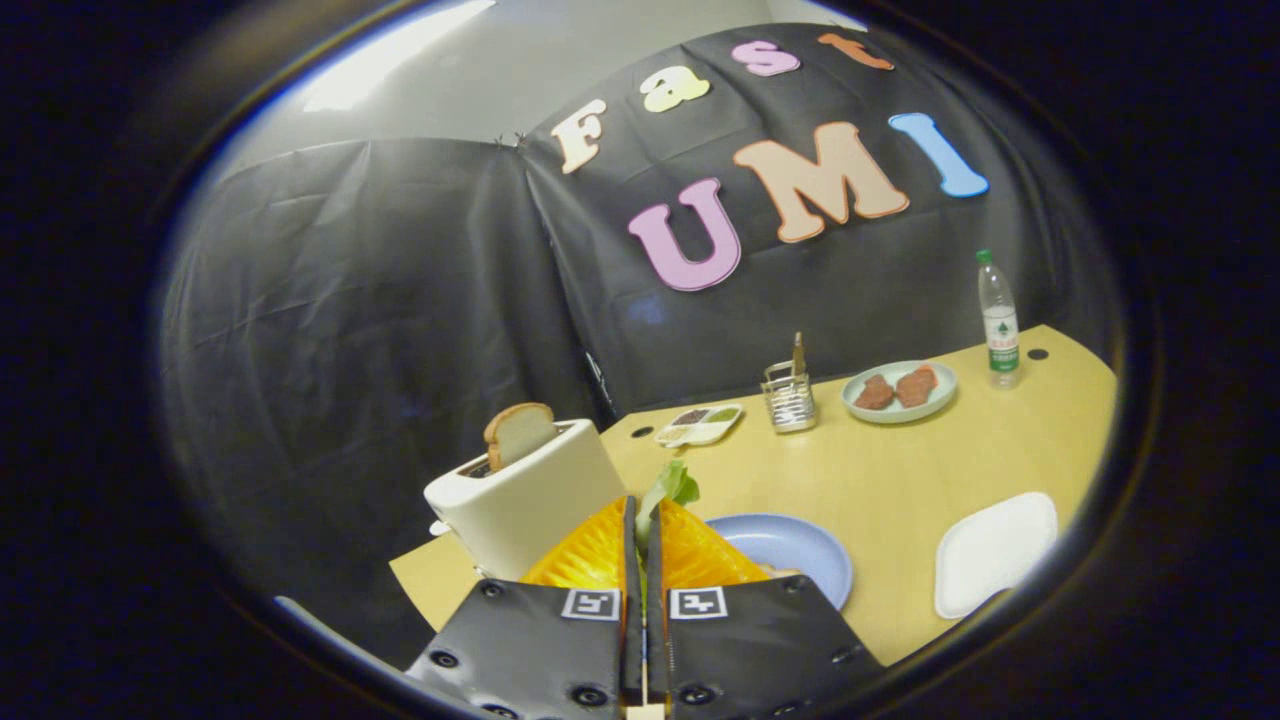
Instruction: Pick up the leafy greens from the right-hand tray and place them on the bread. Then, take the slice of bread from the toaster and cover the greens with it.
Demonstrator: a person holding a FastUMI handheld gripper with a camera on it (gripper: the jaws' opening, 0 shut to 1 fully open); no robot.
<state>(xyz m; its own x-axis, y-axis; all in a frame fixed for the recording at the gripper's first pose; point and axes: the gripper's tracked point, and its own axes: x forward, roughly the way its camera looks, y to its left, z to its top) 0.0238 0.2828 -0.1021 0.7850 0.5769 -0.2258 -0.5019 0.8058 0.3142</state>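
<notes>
The gripper (644, 525) is closed tight on a leaf of leafy greens (672, 486), its jaws pressed together with only the frilled top of the leaf standing clear of the tips. It hangs above the near end of the desk (880, 480), with the blue plate (800, 555) just beyond and below the jaws; the bread on that plate is mostly hidden behind them, a pale edge barely showing. The first step looks half done: the greens are lifted and carried, not yet laid down. The next move calls for lowering over the blue plate, centring on the bread, and parting the jaws so the leaf drops flat. Beside the plate on one side stands the white toaster (520, 500) with a slice of bread (518, 432) upright in its slot, waiting for the second step; on the other side lies the white tray (995, 550). Farther back from the plate sit a divided condiment dish (698, 424), a wire rack (788, 398), a plate of meat patties (898, 390) and a water bottle (998, 322).
</notes>
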